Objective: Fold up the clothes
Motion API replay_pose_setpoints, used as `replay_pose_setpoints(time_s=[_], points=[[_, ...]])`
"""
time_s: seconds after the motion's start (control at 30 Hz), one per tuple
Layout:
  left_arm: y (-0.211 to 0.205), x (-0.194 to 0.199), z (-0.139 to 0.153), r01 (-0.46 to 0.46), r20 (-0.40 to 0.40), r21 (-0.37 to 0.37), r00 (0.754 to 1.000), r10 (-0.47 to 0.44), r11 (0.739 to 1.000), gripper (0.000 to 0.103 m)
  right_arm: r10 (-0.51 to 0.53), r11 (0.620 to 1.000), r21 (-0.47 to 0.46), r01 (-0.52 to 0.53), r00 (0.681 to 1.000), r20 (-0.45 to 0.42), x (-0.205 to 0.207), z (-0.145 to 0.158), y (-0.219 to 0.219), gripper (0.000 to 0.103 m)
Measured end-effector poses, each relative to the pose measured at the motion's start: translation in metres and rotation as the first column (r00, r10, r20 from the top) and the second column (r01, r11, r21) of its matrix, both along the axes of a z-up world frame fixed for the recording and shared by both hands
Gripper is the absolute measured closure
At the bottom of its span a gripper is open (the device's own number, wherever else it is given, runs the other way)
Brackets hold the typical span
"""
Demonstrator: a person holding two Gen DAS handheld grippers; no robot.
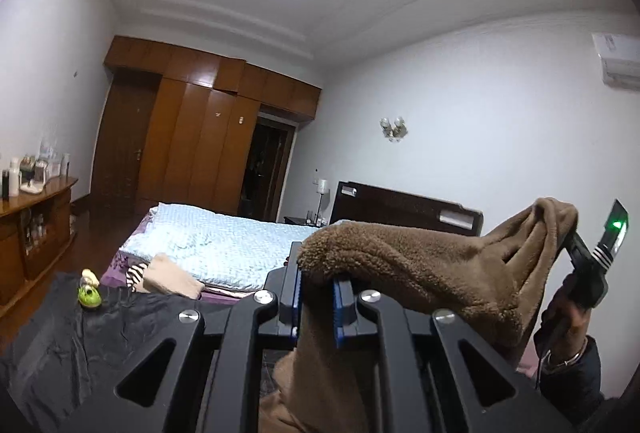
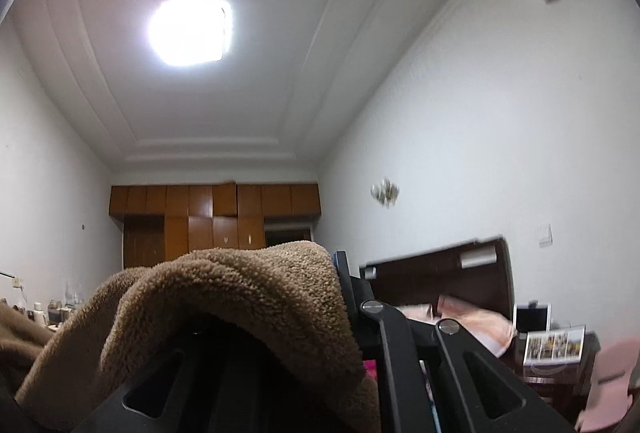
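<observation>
A brown fleece garment (image 1: 420,265) hangs stretched in the air between my two grippers. In the left wrist view my left gripper (image 1: 316,297) is shut on one end of it, the blue pads (image 1: 342,309) pinching the fabric, and the rest drops down between the arms. At the right edge my right gripper (image 1: 566,239), held by a hand (image 1: 568,317), grips the other end, its tips buried in the fleece. In the right wrist view the garment (image 2: 240,293) drapes over my right gripper (image 2: 328,269) and hides one finger; the jaws are closed on it.
A bed with a light-blue quilt (image 1: 224,241) and dark headboard (image 1: 400,209) lies ahead. A black cloth (image 1: 80,333) below holds a small green object (image 1: 90,297); a folded beige cloth (image 1: 172,279) lies beside it. A sideboard (image 1: 32,217) stands left and a wardrobe (image 1: 192,137) behind.
</observation>
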State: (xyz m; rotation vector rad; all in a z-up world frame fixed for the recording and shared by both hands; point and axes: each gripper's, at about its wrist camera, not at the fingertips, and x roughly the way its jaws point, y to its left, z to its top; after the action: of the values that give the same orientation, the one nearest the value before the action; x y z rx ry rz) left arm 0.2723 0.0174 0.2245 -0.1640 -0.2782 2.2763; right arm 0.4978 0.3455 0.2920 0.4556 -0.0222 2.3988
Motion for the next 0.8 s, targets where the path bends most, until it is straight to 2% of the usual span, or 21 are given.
replay_pose_setpoints(time_s=[0.1, 0.17, 0.3, 0.43, 0.57, 0.73, 0.8], points=[[-0.026, -0.002, 0.007, -0.043, 0.028, 0.075, 0.999, 0.041, 0.996, 0.090, -0.006, 1.000, 0.028, 0.007, 0.999, -0.042, 0.009, 0.016, -0.006, 0.093], [-0.034, 0.002, 0.009, -0.081, 0.020, 0.119, 0.997, 0.079, 0.990, 0.090, -0.008, 0.999, 0.046, 0.011, 0.997, -0.074, 0.016, 0.025, -0.011, 0.093], [-0.052, 0.022, 0.034, -0.133, -0.073, 0.198, 0.986, 0.150, 0.971, 0.090, -0.047, 0.989, 0.135, 0.066, 0.989, -0.139, 0.028, 0.038, -0.033, 0.093], [-0.070, 0.054, 0.073, -0.179, -0.203, 0.247, 0.951, 0.232, 0.952, 0.090, -0.029, 0.985, 0.163, 0.053, 0.989, -0.145, 0.035, 0.057, -0.039, 0.093], [-0.082, 0.079, 0.101, -0.217, -0.274, 0.264, 0.918, 0.288, 0.940, 0.090, -0.021, 0.979, 0.198, 0.050, 0.989, -0.145, 0.041, 0.072, -0.043, 0.093], [-0.098, 0.104, 0.111, -0.259, -0.328, 0.313, 0.874, 0.360, 0.914, 0.089, 0.005, 0.968, 0.245, 0.046, 0.979, -0.202, 0.068, 0.077, -0.054, 0.093], [-0.105, 0.115, 0.107, -0.264, -0.347, 0.338, 0.857, 0.381, 0.903, 0.089, 0.052, 0.967, 0.253, 0.007, 0.973, -0.225, 0.087, 0.078, -0.059, 0.093]])
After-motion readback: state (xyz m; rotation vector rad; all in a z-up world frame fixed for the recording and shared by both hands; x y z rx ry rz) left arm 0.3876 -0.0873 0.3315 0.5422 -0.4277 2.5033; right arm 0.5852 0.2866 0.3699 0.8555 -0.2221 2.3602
